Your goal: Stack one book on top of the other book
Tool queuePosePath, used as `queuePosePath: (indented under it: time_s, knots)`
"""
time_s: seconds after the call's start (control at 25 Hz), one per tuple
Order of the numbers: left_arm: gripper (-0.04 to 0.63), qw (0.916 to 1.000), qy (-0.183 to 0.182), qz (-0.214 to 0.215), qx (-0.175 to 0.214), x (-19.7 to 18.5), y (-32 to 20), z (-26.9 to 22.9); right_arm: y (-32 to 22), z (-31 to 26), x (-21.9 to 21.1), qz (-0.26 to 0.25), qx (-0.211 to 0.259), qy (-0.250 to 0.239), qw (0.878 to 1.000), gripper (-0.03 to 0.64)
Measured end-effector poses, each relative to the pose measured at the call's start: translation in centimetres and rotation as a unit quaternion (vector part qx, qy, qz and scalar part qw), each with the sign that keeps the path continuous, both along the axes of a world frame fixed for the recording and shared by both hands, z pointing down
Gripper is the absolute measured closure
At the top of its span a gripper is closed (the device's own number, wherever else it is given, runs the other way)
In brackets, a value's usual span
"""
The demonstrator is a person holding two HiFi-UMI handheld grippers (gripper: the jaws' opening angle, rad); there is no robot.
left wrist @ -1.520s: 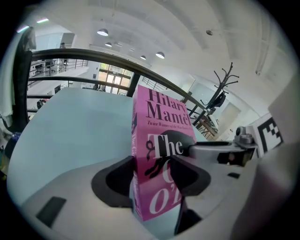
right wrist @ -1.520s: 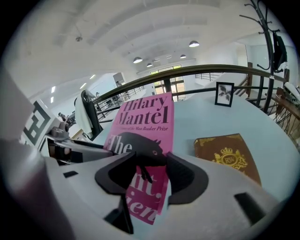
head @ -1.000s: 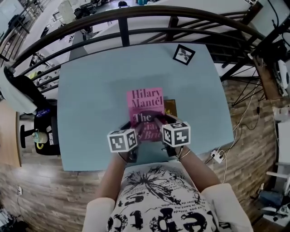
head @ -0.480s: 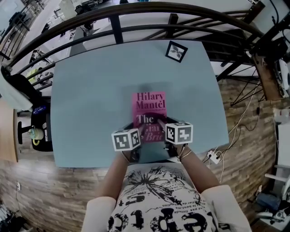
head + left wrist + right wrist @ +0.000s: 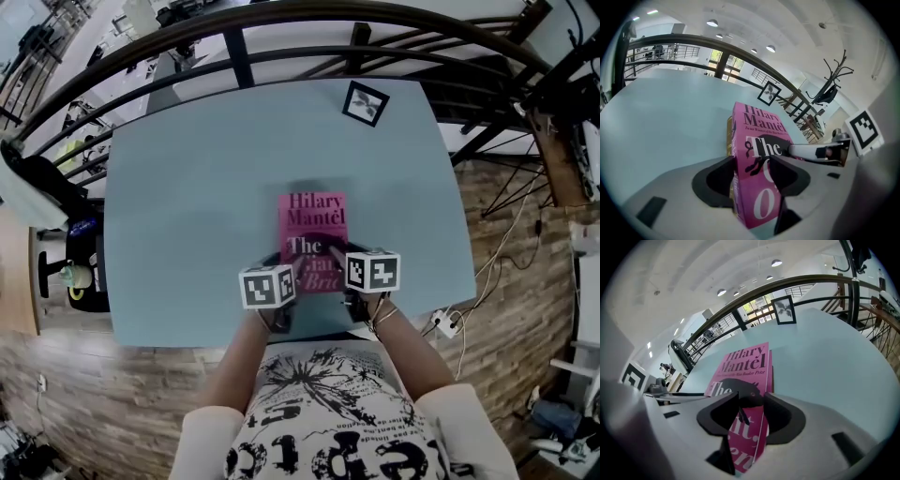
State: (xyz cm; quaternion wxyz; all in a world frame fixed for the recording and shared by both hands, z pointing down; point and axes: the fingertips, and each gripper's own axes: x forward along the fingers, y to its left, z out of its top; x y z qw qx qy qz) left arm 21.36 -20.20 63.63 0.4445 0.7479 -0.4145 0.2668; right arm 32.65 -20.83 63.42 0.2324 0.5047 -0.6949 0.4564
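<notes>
A pink book lies flat near the middle of the pale blue table. I hold it from the near side with both grippers. My left gripper is shut on its near left corner, one jaw on the cover and one beneath. My right gripper is shut on the near right corner in the same way. A yellowish book edge shows under the pink book's left side. From the head view that lower book is hidden.
A framed black-and-white marker card stands at the table's far right. A dark curved railing runs behind the far edge. The table's near edge is close to the person's body. A chair stands off the left side.
Both grippers have carried the pink book to the right and down. The brownish book that showed beside its right edge a second ago is now covered by it.
</notes>
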Motion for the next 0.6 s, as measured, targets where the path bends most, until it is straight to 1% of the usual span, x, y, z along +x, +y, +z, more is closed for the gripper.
queuePosePath:
  time_s: [0.32, 0.4, 0.52, 0.6]
  knots:
    - [0.357, 1.0, 0.001, -0.004, 0.004, 0.3, -0.3, 0.0, -0.2, 0.1, 0.3, -0.01, 0.003, 0.003, 1.0, 0.447]
    - [0.357, 0.9999, -0.001, -0.008, 0.01, 0.1, -0.6, -0.3, -0.4, -0.1, 0.4, -0.026, 0.013, 0.025, 0.999, 0.432]
    - [0.358, 0.9992, -0.013, -0.016, 0.035, -0.9, -1.7, -2.0, -0.8, -0.6, 0.3, -0.062, 0.035, 0.071, 0.995, 0.402]
    - [0.359, 0.9983, -0.019, -0.011, 0.054, -1.5, -2.1, -3.2, -0.9, -1.0, 0.3, -0.069, 0.041, 0.082, 0.993, 0.403]
